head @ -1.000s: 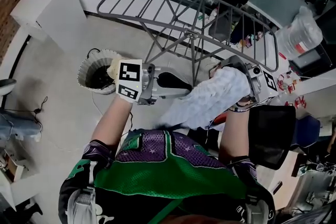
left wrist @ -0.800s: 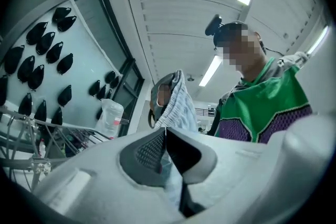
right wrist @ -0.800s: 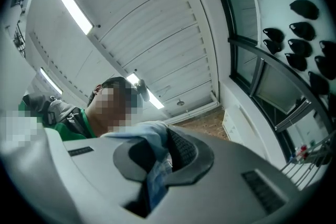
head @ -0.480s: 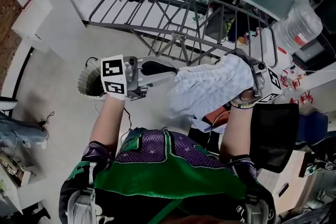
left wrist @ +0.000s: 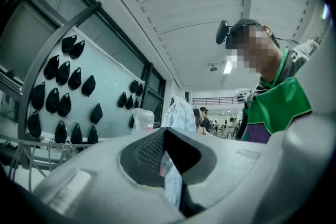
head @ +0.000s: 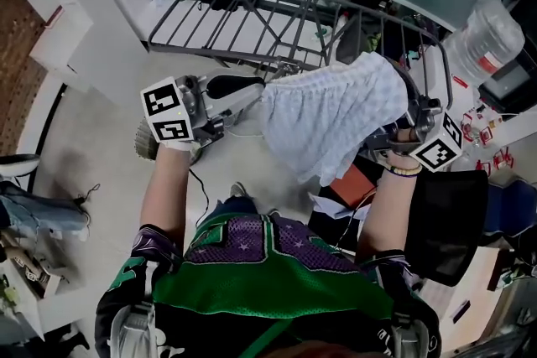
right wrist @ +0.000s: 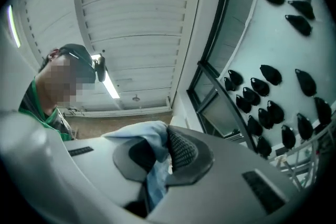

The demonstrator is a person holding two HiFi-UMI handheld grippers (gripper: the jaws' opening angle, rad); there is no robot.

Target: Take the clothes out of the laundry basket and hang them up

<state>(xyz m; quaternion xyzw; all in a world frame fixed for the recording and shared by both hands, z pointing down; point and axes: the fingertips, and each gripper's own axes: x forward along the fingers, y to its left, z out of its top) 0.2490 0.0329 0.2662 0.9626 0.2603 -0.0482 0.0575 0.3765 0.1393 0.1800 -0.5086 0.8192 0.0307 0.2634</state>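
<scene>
Cloth raised; left gripper, right gripper clamped on it; basket contents hidden.

No legible text, label, brand, number or sign anywhere.

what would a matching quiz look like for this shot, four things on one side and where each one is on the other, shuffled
Things:
1. pale blue garment
2. drying rack
3. laundry basket
4. clear water jug

Places:
A. on the floor, beside the left gripper's marker cube in the head view
B. pinched at its ends by the left gripper and the right gripper
C. at the head view's right edge, past the rack
D. grey bars just beyond the garment

Pairs: 1-B, 2-D, 3-A, 4-C
</scene>
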